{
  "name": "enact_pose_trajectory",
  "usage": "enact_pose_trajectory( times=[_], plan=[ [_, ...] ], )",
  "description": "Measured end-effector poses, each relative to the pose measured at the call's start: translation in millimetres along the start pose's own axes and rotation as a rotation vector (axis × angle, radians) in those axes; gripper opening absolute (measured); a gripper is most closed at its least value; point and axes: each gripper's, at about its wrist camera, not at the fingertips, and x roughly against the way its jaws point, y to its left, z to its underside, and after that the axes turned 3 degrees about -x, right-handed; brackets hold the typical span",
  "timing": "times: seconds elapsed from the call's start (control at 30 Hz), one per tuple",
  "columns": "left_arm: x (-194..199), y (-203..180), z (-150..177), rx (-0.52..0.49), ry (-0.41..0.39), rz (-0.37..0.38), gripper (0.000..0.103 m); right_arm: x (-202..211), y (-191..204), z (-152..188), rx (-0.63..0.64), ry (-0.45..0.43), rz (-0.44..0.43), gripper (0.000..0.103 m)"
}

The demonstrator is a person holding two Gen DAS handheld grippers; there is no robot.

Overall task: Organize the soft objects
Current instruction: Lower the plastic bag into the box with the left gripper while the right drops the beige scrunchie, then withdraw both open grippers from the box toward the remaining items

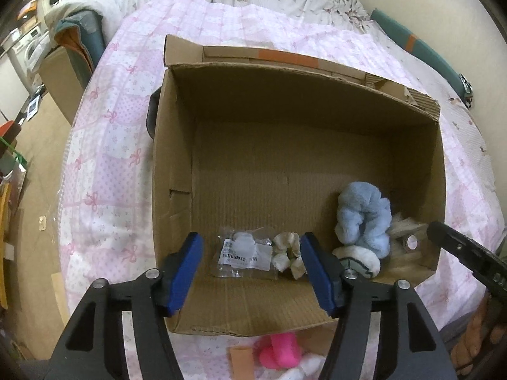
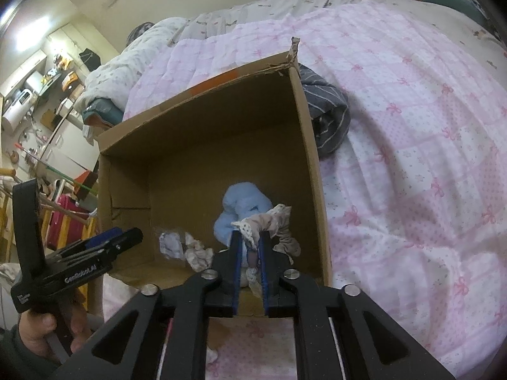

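Observation:
An open cardboard box (image 1: 177,164) stands on the pink bed. Inside it lie a fluffy blue scrunchie (image 1: 364,218), a cream scrunchie (image 1: 286,253), a clear packet with a barcode (image 1: 242,251) and a white plush piece (image 1: 359,261). My left gripper (image 1: 252,272) is open and empty above the box's near wall. My right gripper (image 2: 250,247) is shut on a beige dotted fabric scrunchie (image 2: 269,224), held over the box's right side (image 2: 312,145), just in front of the blue scrunchie (image 2: 242,209). The right gripper shows in the left wrist view (image 1: 456,247). The left gripper shows in the right wrist view (image 2: 117,237).
A pink soft object (image 1: 279,350), white soft pieces (image 1: 304,367) and a tan piece (image 1: 242,361) lie on the quilt in front of the box. A dark striped cloth (image 2: 329,114) lies against the box's outer side. Pink quilt (image 2: 412,126) surrounds the box.

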Motion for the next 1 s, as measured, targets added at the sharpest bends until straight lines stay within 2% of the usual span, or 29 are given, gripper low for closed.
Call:
enact_pose_trajectory(
  times=[0.03,0.07,0.1,0.13,0.2,0.77,1.0],
  plan=[
    [0,0,0,-0.003,0.000,-0.001,0.061,1,0,0,-0.005,-0.006,-0.009,0.025],
    [1,0,0,-0.005,0.000,-0.003,0.061,2,-1,-1,-0.012,-0.013,-0.021,0.042],
    [0,0,0,-0.006,0.000,-0.006,0.061,4,-1,-1,-0.018,-0.024,-0.030,0.067],
    [0,-1,0,-0.006,0.000,-0.008,0.061,6,-1,-1,-0.024,-0.038,-0.039,0.073],
    [0,-1,0,-0.007,-0.001,-0.011,0.061,9,0,-2,-0.023,-0.058,-0.049,0.074],
    [9,2,2,-0.004,-0.020,-0.032,0.061,7,0,-2,-0.023,-0.056,-0.049,0.074],
    [37,7,7,-0.003,-0.096,-0.037,0.061,10,1,1,-0.030,-0.064,-0.048,0.074]
  ],
)
